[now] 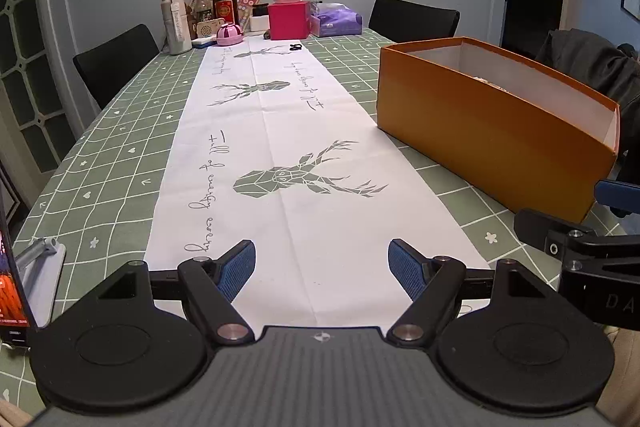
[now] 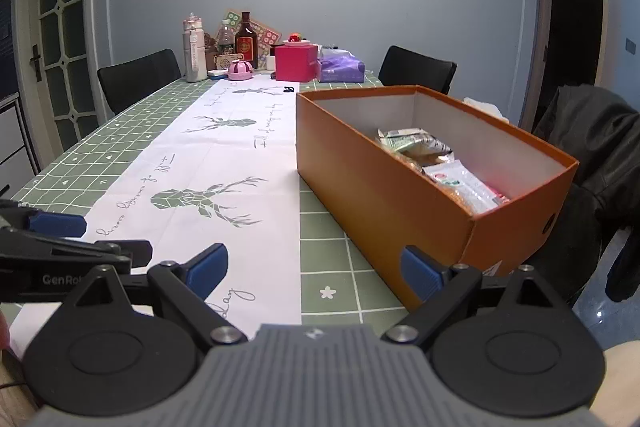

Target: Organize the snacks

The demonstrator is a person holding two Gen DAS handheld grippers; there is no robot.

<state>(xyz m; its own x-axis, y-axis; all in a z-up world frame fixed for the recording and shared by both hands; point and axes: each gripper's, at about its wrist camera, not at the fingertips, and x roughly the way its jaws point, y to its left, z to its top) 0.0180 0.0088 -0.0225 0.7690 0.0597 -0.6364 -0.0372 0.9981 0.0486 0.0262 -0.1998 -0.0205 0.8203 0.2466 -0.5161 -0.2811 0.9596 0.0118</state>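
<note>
Snack packets (image 2: 440,163) lie inside orange box (image 2: 384,195), right of centre in right wrist view. No loose snacks visible on worktop (image 1: 100,163) (far-end clutter not clearly snacks). My left gripper (image 1: 322,269) and right gripper (image 2: 314,267) both spread, empty. Judgement: sorting near complete.

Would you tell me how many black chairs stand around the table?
2: one chair on the table's left side, another chair on the far right, behind the orange box. Others may be hidden.
</note>
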